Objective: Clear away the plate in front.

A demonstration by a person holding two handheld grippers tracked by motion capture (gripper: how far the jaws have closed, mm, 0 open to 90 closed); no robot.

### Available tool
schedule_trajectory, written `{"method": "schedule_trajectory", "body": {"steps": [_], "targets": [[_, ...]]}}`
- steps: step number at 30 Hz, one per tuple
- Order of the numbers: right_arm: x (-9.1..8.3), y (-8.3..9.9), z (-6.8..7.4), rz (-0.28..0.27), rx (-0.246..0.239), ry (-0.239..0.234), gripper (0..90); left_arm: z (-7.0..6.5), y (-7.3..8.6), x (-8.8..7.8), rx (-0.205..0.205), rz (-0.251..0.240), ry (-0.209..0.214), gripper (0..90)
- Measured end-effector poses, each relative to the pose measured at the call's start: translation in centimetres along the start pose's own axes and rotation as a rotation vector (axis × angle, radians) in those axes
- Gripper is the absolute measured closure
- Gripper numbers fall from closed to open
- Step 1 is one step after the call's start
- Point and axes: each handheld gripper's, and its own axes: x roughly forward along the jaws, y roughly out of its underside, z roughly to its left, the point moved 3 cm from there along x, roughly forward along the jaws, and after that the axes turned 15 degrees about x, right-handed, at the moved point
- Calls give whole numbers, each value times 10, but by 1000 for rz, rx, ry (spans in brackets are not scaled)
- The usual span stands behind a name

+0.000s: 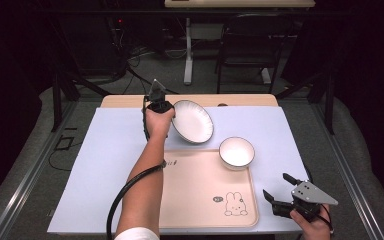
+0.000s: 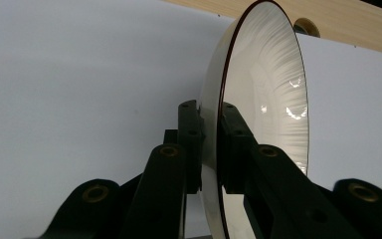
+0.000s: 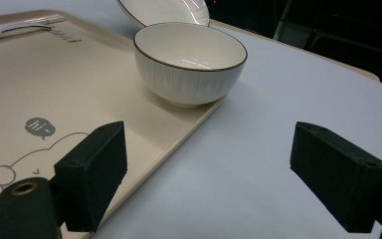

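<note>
Crockery counts one plate (image 1: 193,121) and one bowl (image 1: 236,152), with one beige tray (image 1: 195,200) on the table (image 1: 110,150). The left gripper (image 2: 210,144) is clenched on the plate's rim, holding it tilted above the table at about 12 o'clock of the tray, while the bowl sits in the tray's corner at about 1 o'clock. The right gripper (image 3: 209,174), at about 4 o'clock of the tray, has its jaws spread wide with nothing between them, pointing toward the bowl.
</note>
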Motion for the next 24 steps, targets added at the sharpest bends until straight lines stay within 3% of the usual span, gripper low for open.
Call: {"method": "schedule_trajectory", "body": {"steps": [14, 24], "targets": [[1, 0, 1, 4, -3, 1, 145, 30, 5, -32, -21, -15, -32, 822], [1, 0, 2, 5, -4, 1, 144, 36, 11, -48, 38, -8, -31, 820]]}}
